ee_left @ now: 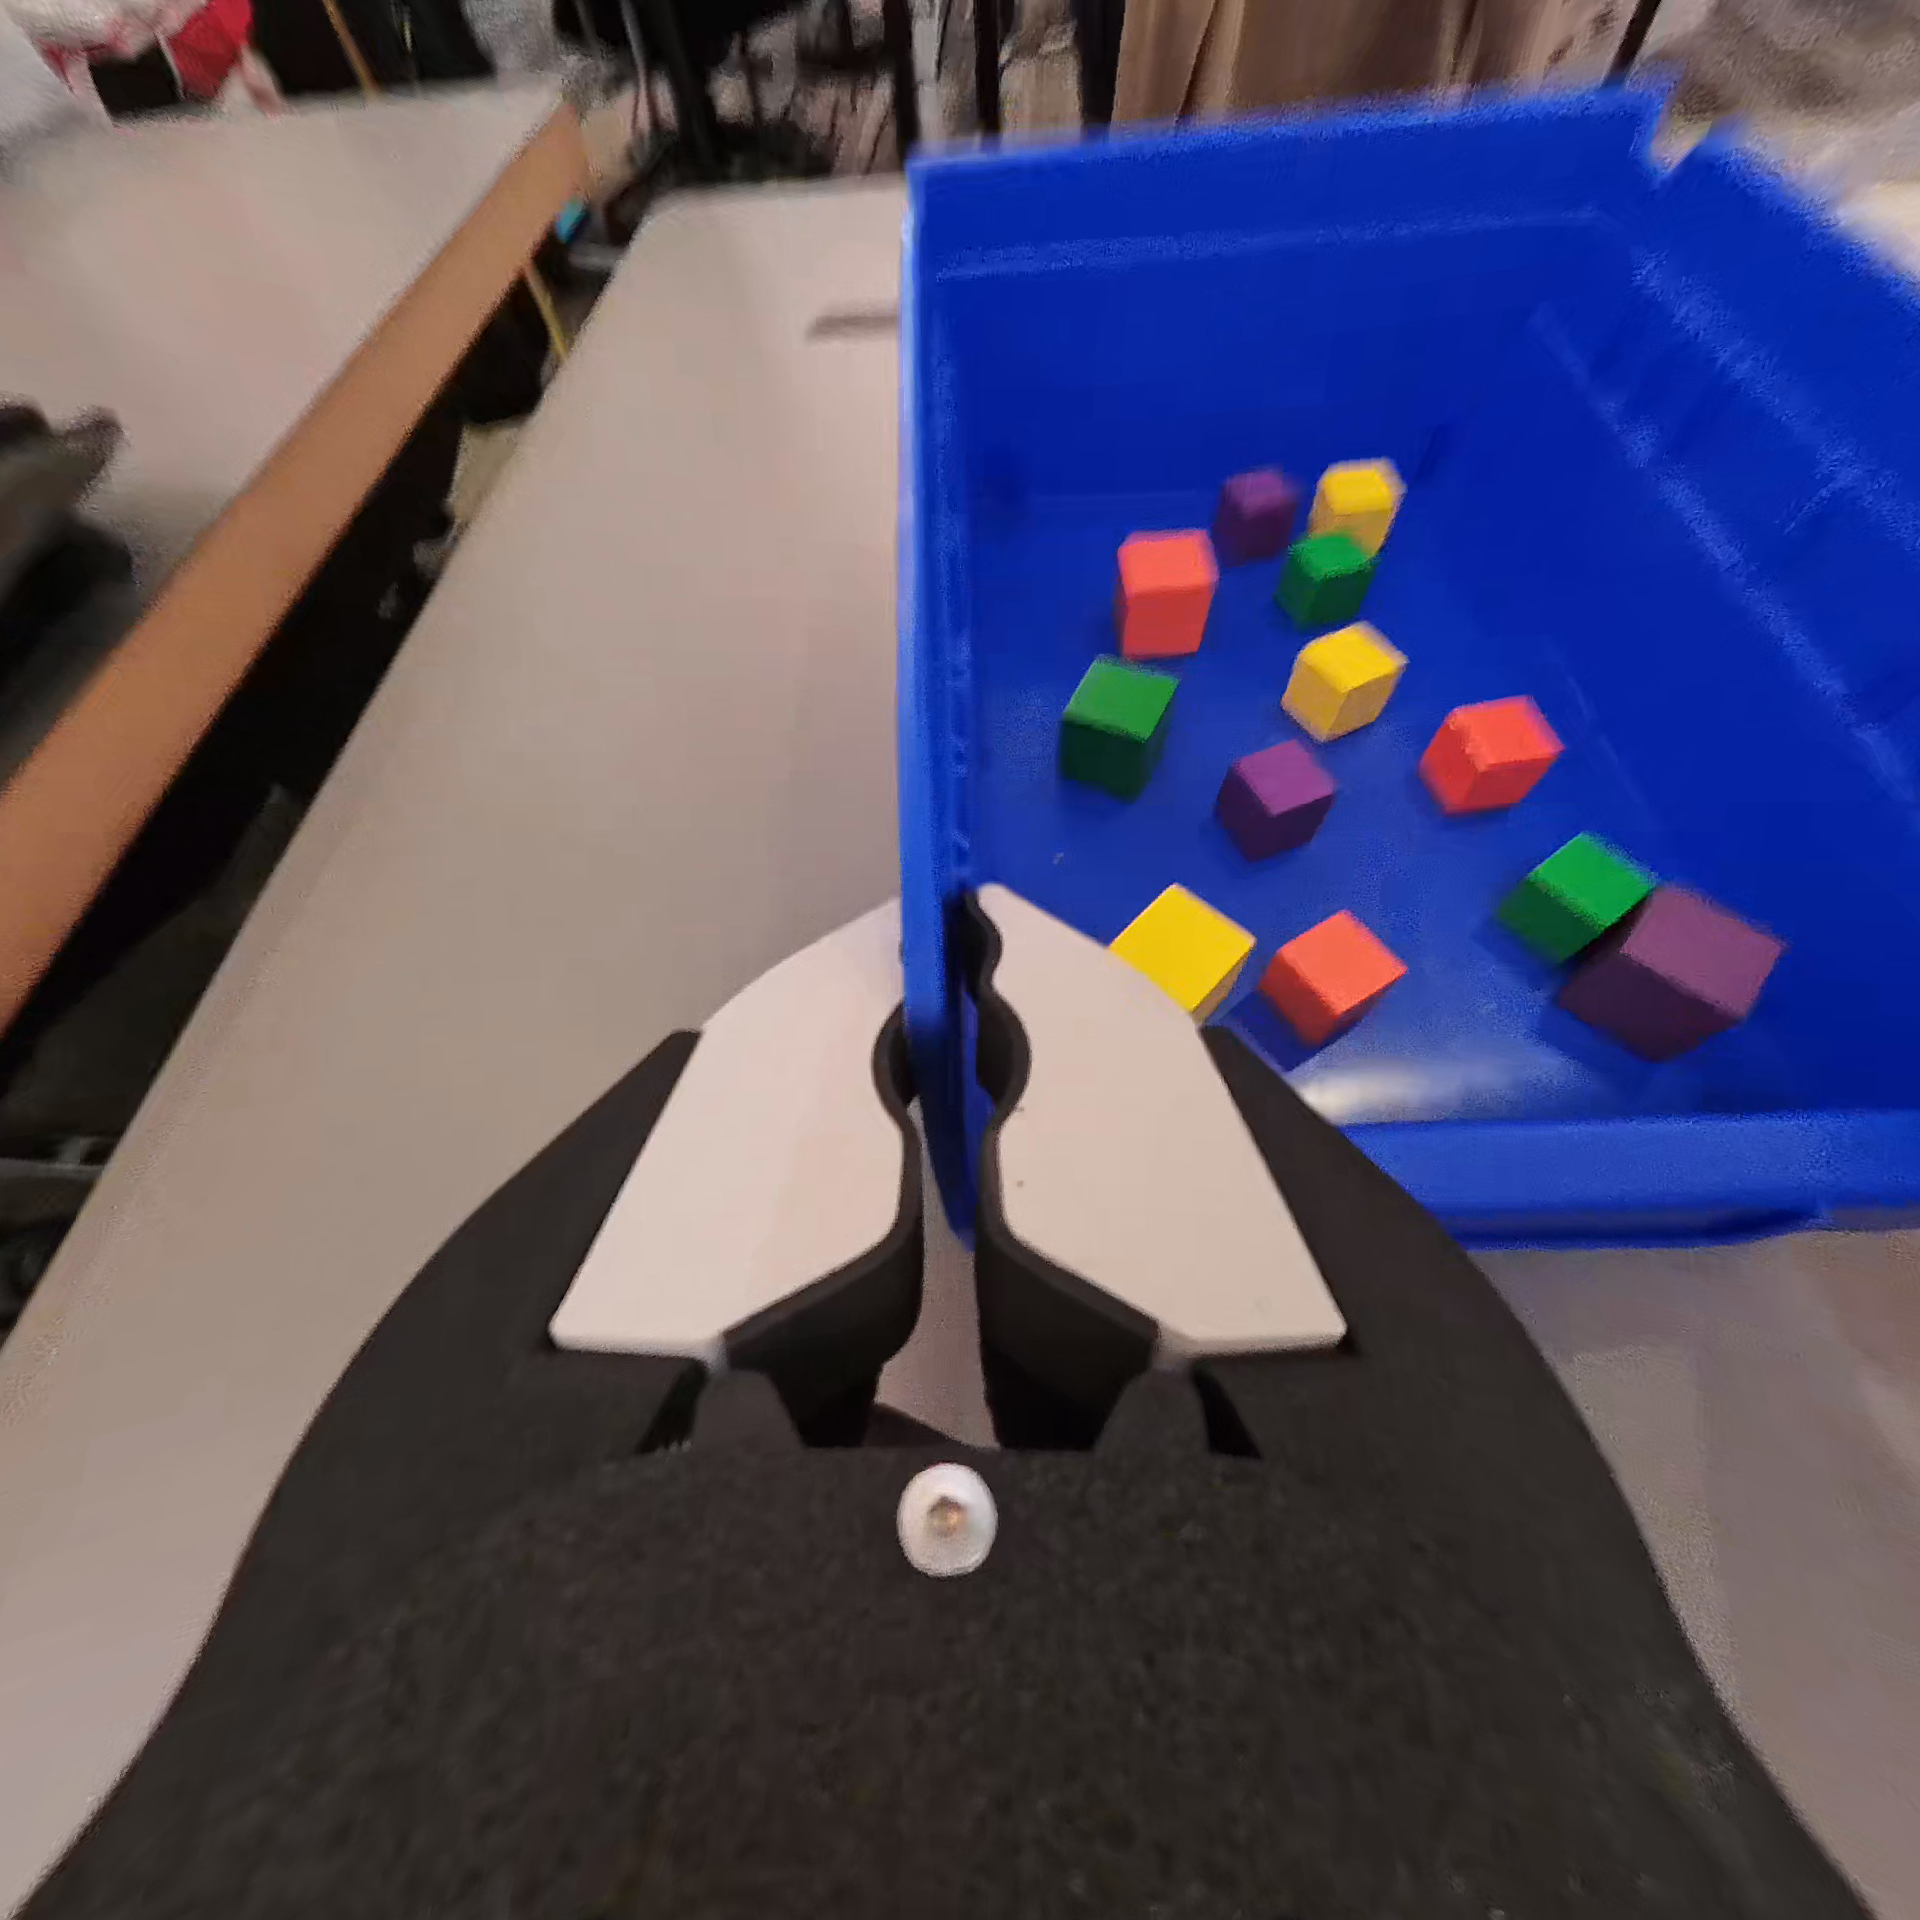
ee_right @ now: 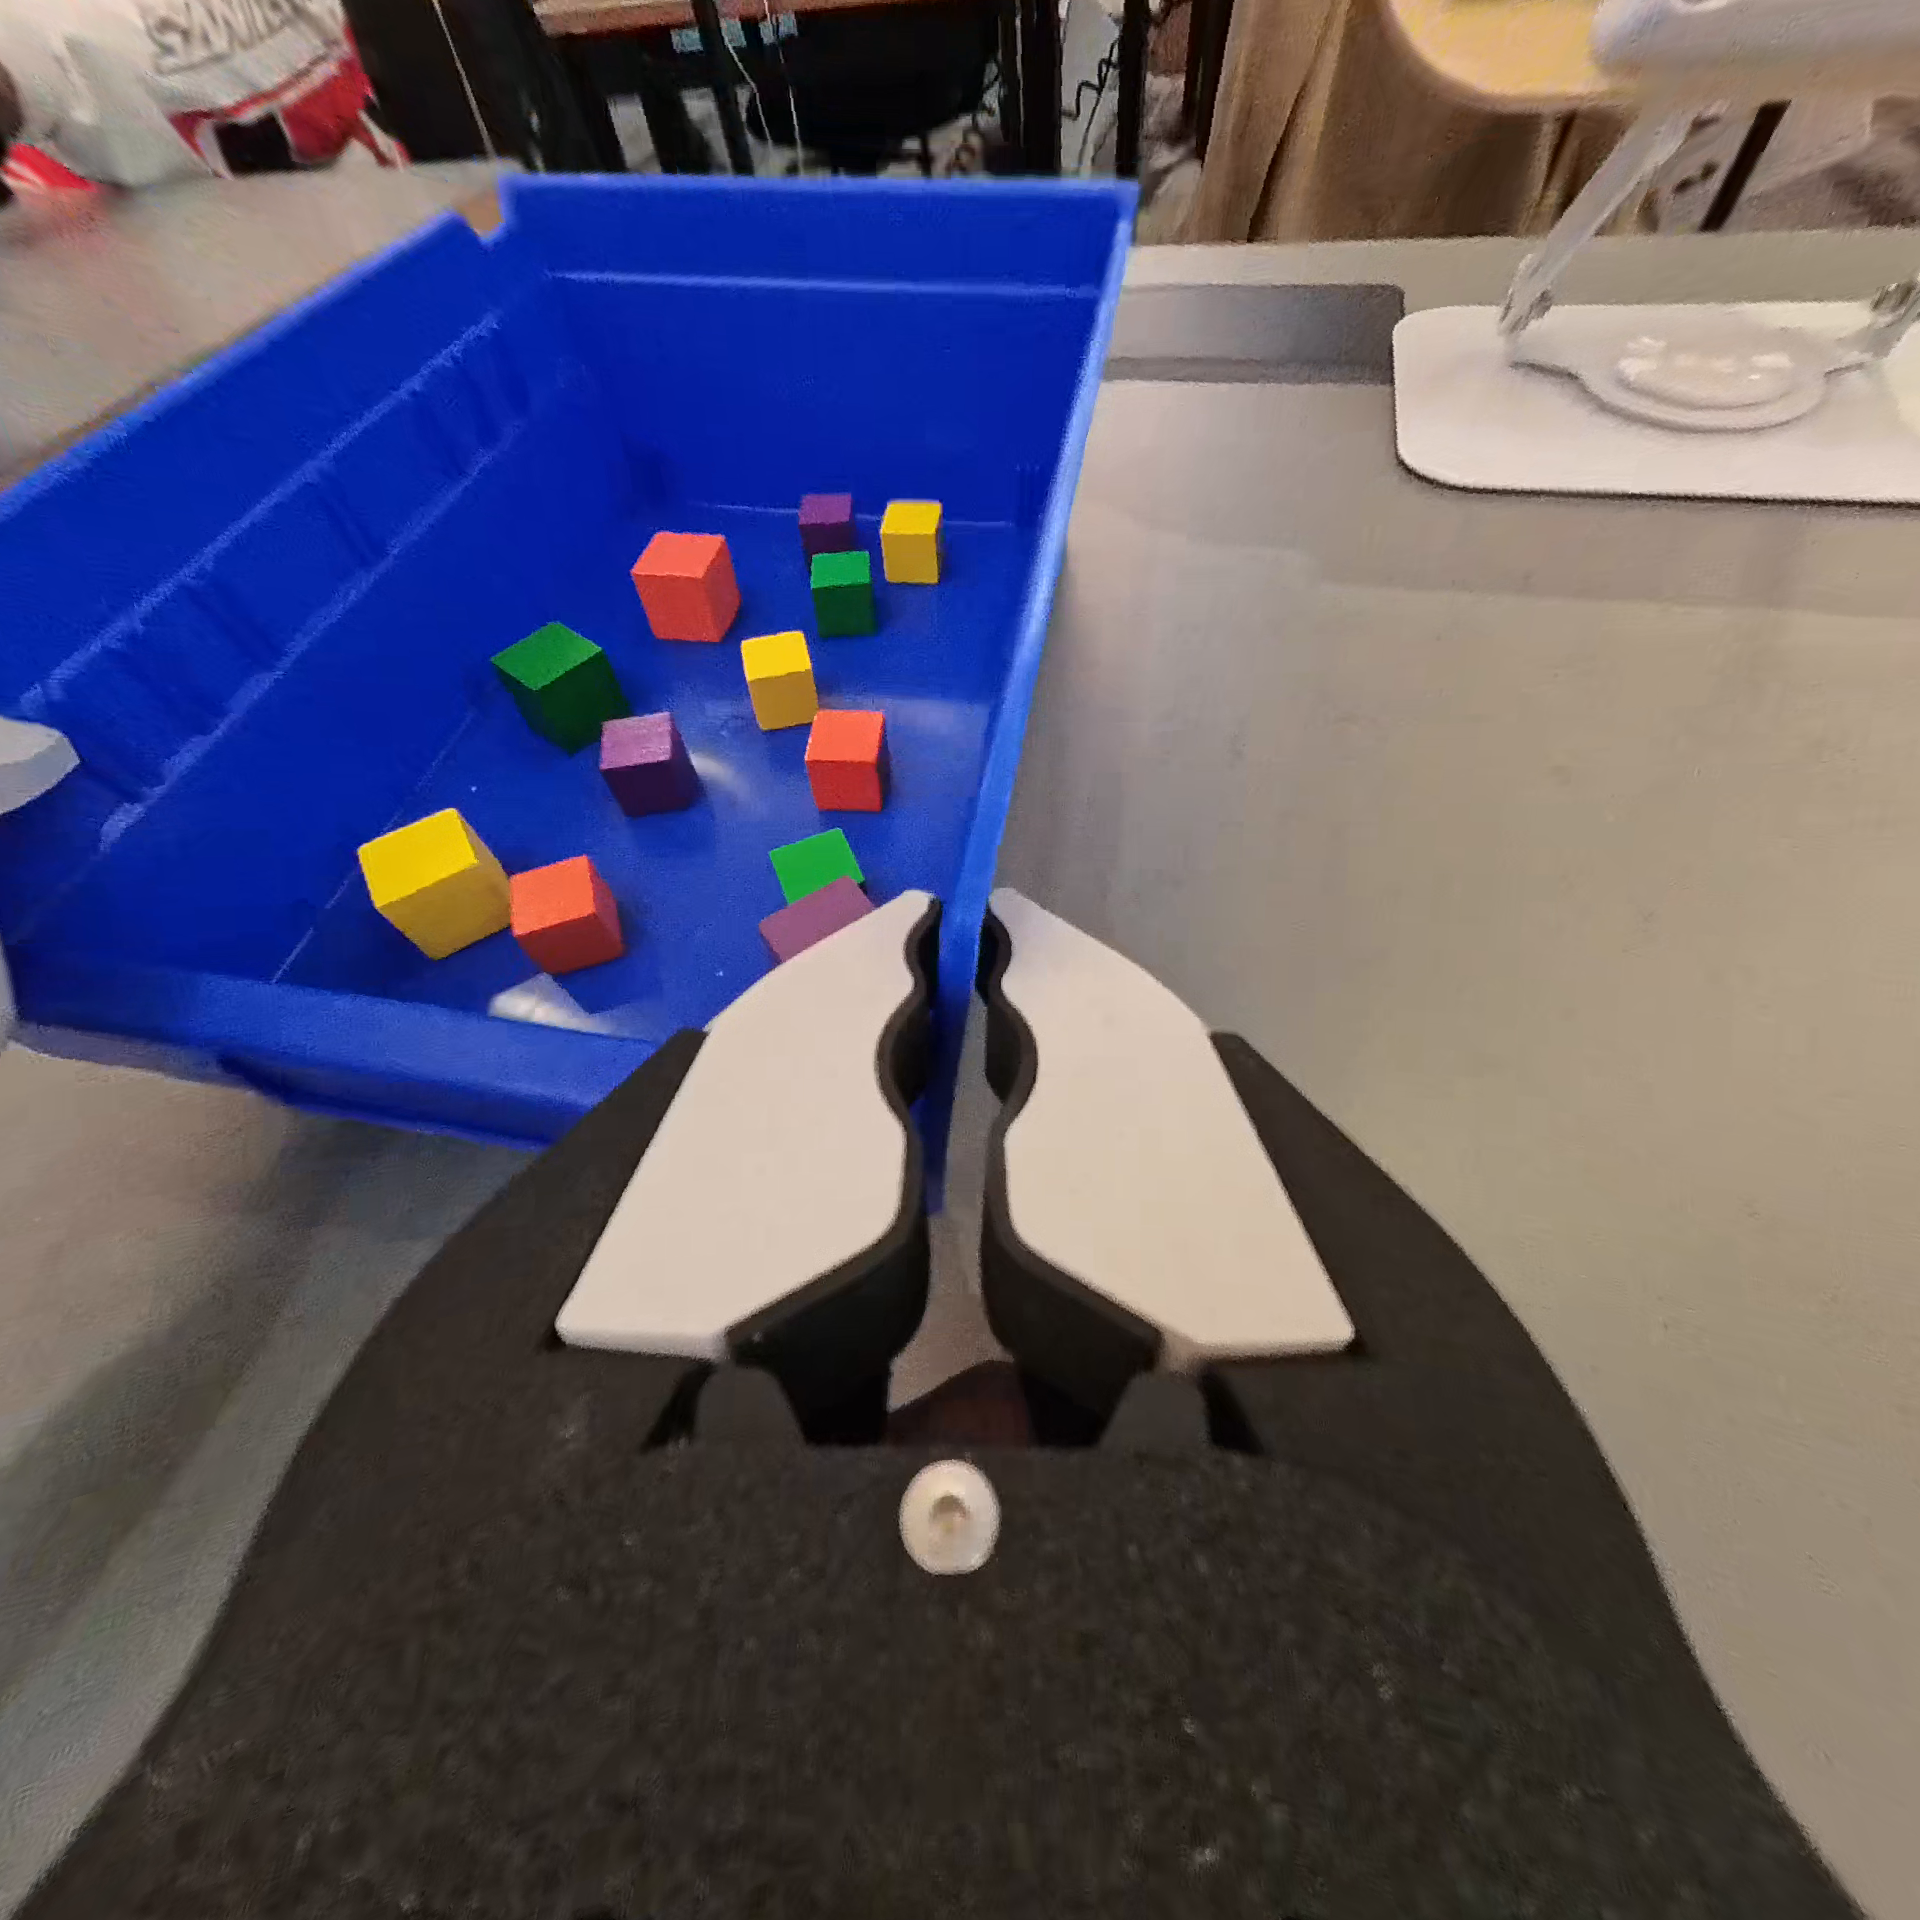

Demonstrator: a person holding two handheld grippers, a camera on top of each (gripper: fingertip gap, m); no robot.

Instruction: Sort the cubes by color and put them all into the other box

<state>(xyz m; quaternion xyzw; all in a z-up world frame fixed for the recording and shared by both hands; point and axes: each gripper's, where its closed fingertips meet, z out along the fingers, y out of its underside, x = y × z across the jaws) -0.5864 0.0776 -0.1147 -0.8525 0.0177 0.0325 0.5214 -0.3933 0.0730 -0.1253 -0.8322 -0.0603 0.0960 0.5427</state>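
Observation:
A blue plastic box [ee_left: 1299, 301] holds several small cubes in red, yellow, green and purple, scattered on its floor. My left gripper [ee_left: 940, 935] is shut on the box's left side wall [ee_left: 935, 623], one finger inside and one outside. My right gripper [ee_right: 961, 925] is shut on the box's right side wall [ee_right: 1049, 582] in the same way. In the right wrist view the box [ee_right: 312, 436] shows a purple cube [ee_right: 816, 920] and a green cube [ee_right: 816, 862] just beside my inner finger. The left gripper's tip [ee_right: 26, 764] shows at the left edge.
The box rests on a grey table [ee_left: 582, 790] [ee_right: 1455, 883]. A white mat [ee_right: 1621, 436] with a clear and white stand [ee_right: 1704, 343] on it lies at the back right. Another table [ee_left: 208, 343] and chairs stand to the left and behind. My hands' fingertips stand some 20 cm from each other.

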